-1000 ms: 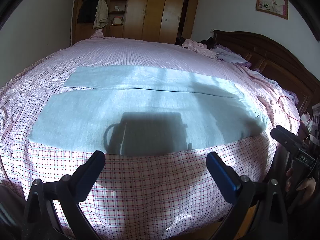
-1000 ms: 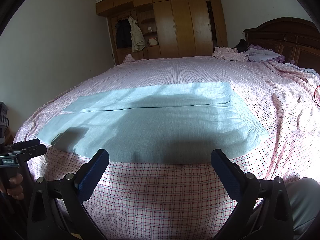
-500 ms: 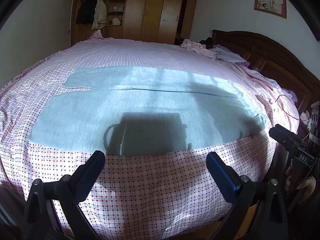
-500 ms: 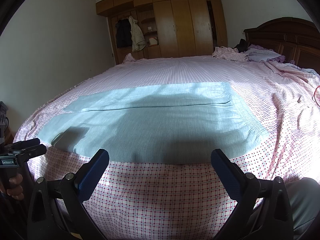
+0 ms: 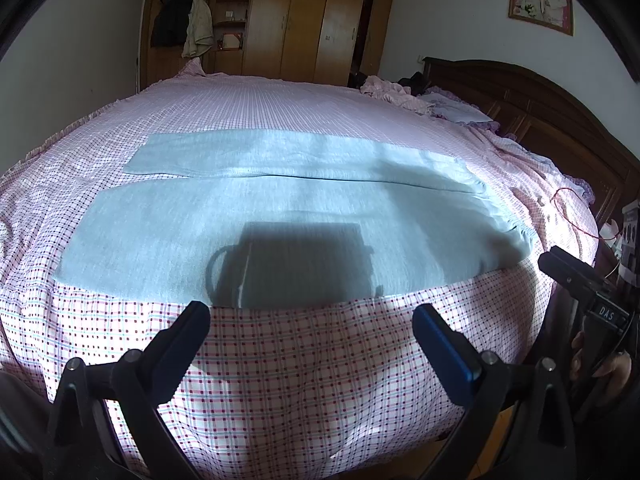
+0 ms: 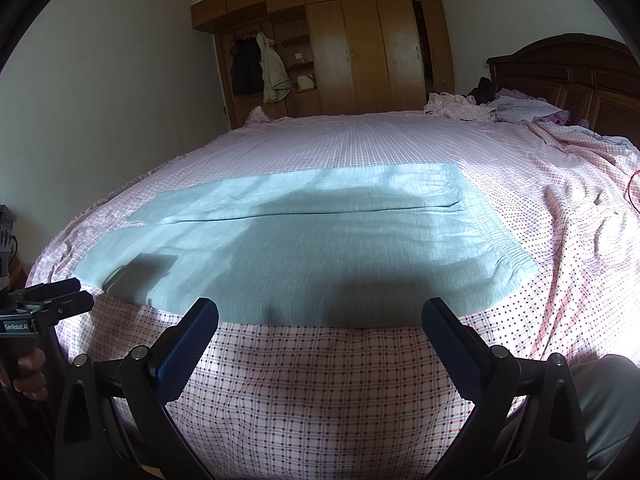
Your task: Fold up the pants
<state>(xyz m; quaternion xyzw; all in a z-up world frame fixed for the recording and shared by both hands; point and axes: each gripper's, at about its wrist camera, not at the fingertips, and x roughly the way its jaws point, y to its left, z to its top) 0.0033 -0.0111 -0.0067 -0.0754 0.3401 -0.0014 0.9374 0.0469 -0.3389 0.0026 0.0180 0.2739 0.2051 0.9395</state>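
1. Because nothing is gripped yet, the left tongs point(image 5: 310, 330) stand wide and empty above the near edge of the bed point(image 5: 280, 380), short of the cloth; this spread suits a grab at a flat fabric edge.
2. The right tongs point(image 6: 320, 326) stand just as wide and bare, hovering at the same near edge, so both tools face the garment side by side.
3. Just beyond them lie the pants point(image 5: 280, 216), pale blue, spread flat across the checked bedsheet point(image 6: 320, 400), legs parallel with a seam-like gap between, the gathered waistband point(image 6: 512, 264) to the right.
4. Laid smooth like this, the pants look ready for a first fold; no fold seems made yet.
5. Farther off stand a wardrobe point(image 6: 360, 52) and a headboard point(image 5: 540, 108).
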